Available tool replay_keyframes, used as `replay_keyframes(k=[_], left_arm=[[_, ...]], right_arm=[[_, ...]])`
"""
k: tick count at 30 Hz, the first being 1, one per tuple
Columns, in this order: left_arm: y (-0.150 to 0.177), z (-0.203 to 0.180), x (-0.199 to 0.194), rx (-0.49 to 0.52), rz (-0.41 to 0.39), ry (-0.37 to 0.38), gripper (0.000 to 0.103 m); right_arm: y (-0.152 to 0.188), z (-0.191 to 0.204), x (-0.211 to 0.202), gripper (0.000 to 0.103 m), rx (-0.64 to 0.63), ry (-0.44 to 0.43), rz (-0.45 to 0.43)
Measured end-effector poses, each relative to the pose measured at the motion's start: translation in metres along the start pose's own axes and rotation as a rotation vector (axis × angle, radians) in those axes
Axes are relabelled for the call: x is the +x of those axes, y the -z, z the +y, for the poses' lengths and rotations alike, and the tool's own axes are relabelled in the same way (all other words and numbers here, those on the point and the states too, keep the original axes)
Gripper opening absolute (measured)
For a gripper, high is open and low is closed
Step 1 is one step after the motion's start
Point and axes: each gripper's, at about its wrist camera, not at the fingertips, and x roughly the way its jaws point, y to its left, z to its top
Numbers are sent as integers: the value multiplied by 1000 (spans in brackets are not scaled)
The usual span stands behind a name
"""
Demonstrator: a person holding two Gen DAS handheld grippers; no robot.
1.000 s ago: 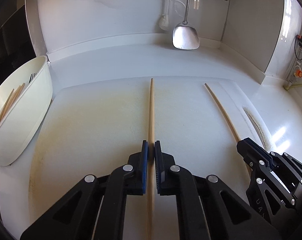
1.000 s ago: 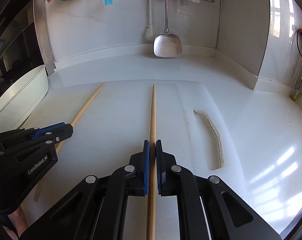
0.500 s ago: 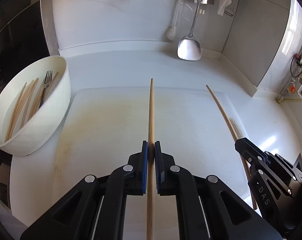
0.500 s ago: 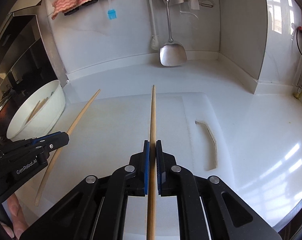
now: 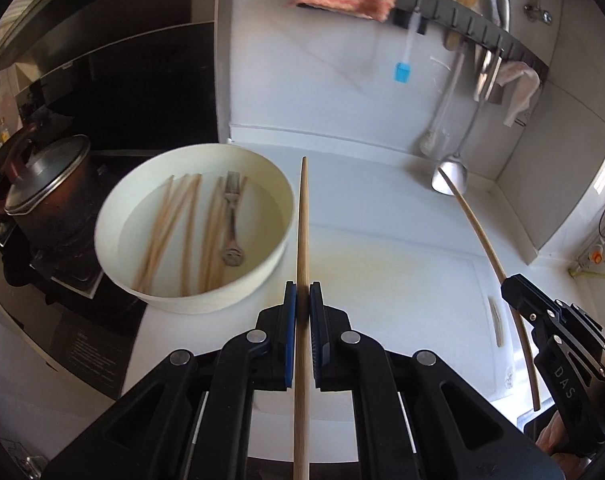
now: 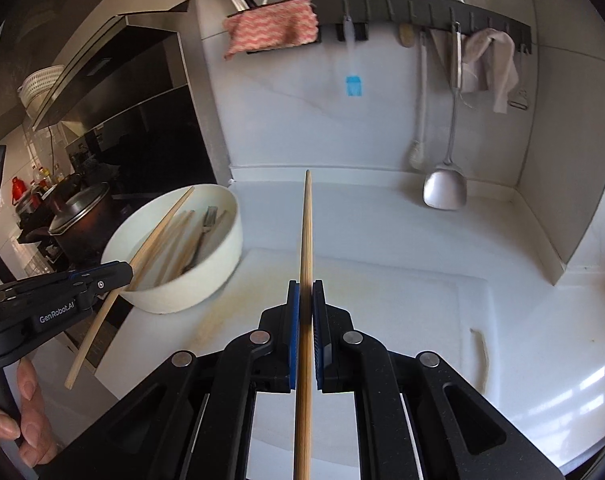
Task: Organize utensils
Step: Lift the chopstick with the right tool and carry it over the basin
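Observation:
My left gripper (image 5: 302, 294) is shut on a long wooden chopstick (image 5: 302, 232) that points forward past the right rim of a white bowl (image 5: 262, 276). The bowl holds several wooden chopsticks (image 5: 174, 224) and a metal fork (image 5: 230, 216). My right gripper (image 6: 305, 294) is shut on a second wooden chopstick (image 6: 306, 224), high above the white cutting board (image 6: 382, 280). In the right wrist view the left gripper (image 6: 118, 272) hangs at the left, its chopstick (image 6: 158, 228) slanting over the bowl (image 6: 222, 264). In the left wrist view the right gripper (image 5: 510, 284) shows at the right edge with its chopstick (image 5: 478, 224).
A dark lidded pot (image 5: 50, 196) sits on the stove left of the bowl. On the back wall a rail (image 6: 422, 12) carries a pink cloth (image 6: 270, 28), a blue brush (image 6: 352, 84), a metal spatula (image 6: 444, 188) and a rag. A person's fingers (image 6: 26, 408) show at the lower left.
Both grippers have risen from the cutting board with their chopsticks. The views pulled back and swung left, so the bowl, stove and wall rail have come into sight.

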Motion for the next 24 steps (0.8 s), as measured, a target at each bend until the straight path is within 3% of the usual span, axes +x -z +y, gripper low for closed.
replay_keyframes(k=[5,12,18,24], left_arm=[[-26,63,2,-11,-30,-22,7],[-72,150,33,29,-7,-11,7],[-90,187,75,72,59,23,7],[-96,200,116,63,106,57,7]], right_arm=[[-25,60,22,6,-20,-32,-22],[-56,131,83,6,28,-24,0],[-67,171,134,6,73,-25,54],[-72,191,177,6,74,-42,114]])
